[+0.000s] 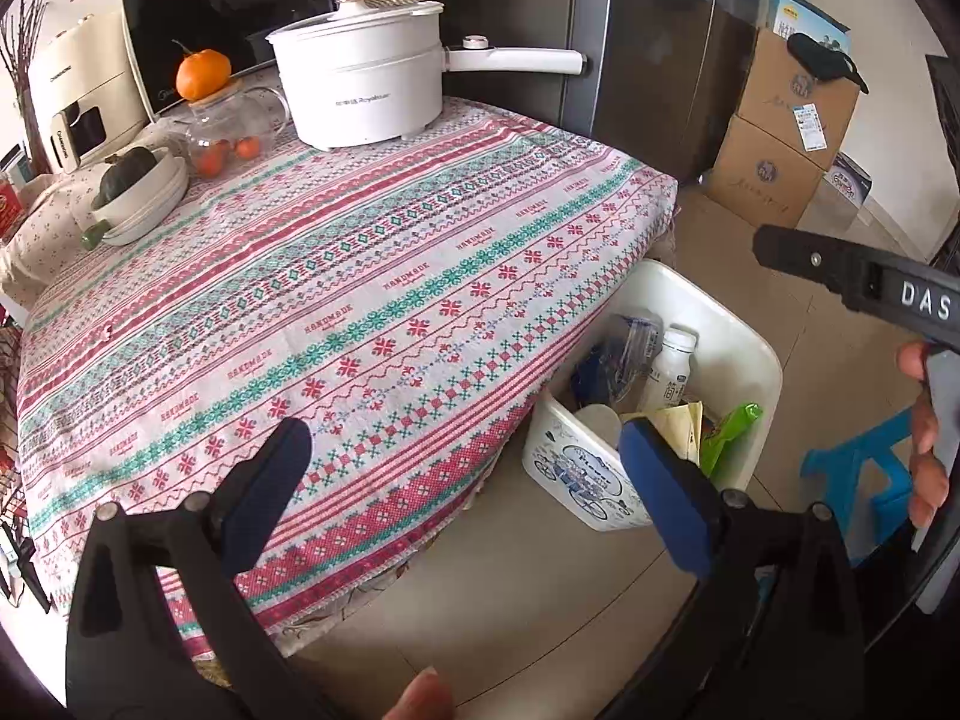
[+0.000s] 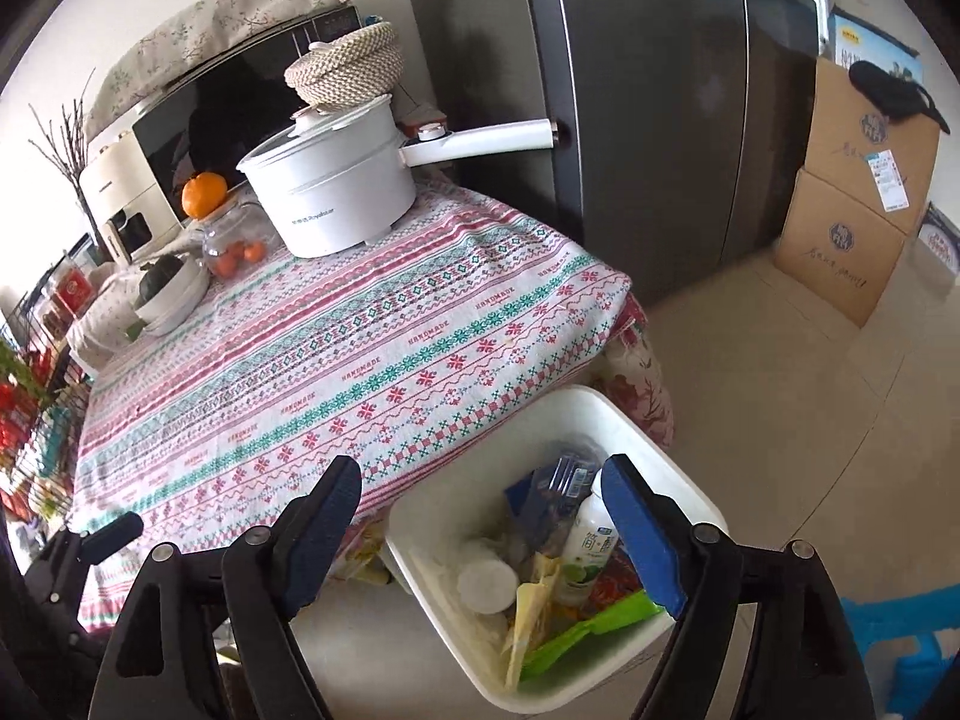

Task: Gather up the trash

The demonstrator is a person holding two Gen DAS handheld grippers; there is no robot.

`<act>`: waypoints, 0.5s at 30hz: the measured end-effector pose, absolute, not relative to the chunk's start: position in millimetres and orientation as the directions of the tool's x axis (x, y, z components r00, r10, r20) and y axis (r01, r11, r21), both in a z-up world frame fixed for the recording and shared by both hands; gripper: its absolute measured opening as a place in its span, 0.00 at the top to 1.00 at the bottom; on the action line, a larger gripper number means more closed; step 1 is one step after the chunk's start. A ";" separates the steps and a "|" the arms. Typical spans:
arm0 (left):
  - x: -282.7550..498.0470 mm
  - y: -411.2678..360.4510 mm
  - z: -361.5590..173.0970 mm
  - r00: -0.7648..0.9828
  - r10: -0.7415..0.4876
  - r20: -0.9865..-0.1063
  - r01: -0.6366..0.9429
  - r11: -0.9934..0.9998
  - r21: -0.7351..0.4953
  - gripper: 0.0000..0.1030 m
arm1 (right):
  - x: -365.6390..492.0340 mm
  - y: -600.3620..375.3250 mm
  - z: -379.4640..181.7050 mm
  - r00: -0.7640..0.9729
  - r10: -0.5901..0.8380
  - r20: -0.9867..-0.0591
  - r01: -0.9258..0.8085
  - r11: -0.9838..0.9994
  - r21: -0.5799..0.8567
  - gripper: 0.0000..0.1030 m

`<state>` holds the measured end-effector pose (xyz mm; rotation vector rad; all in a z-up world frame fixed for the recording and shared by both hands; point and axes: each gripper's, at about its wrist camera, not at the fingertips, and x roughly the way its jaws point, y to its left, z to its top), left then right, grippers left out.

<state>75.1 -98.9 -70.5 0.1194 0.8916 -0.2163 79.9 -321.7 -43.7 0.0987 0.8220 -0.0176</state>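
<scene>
Beside the tabletop [image 2: 372, 360]: our bin [image 2: 636, 420] holds the trash [image 2: 585, 558].
Right tool [image 2: 486, 528]: pads apart, empty, directly over it.
Left tool [image 1: 462, 474]: apart, empty, bin to its right.

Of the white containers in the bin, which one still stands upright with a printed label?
The white bottle with the lime picture, leaning against the bin's far side. The other white piece, a plain round cup, shows no label.
</scene>
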 end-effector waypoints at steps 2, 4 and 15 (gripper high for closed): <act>67.5 -94.3 -63.4 0.625 -0.107 -0.773 0.200 0.979 0.026 0.01 | 64.7 -313.0 -38.2 0.694 -0.010 -0.720 0.045 0.999 0.030 0.15; 58.7 -89.3 -55.7 0.641 -0.074 -0.764 0.164 0.986 0.041 0.01 | 48.9 -305.7 -31.1 0.711 -0.047 -0.702 0.050 0.999 -0.016 0.12; 4.2 -66.9 -1.5 0.761 -0.054 -0.646 0.099 0.994 0.033 0.01 | -32.7 -277.9 9.7 0.812 -0.189 -0.552 0.131 0.981 -0.144 0.00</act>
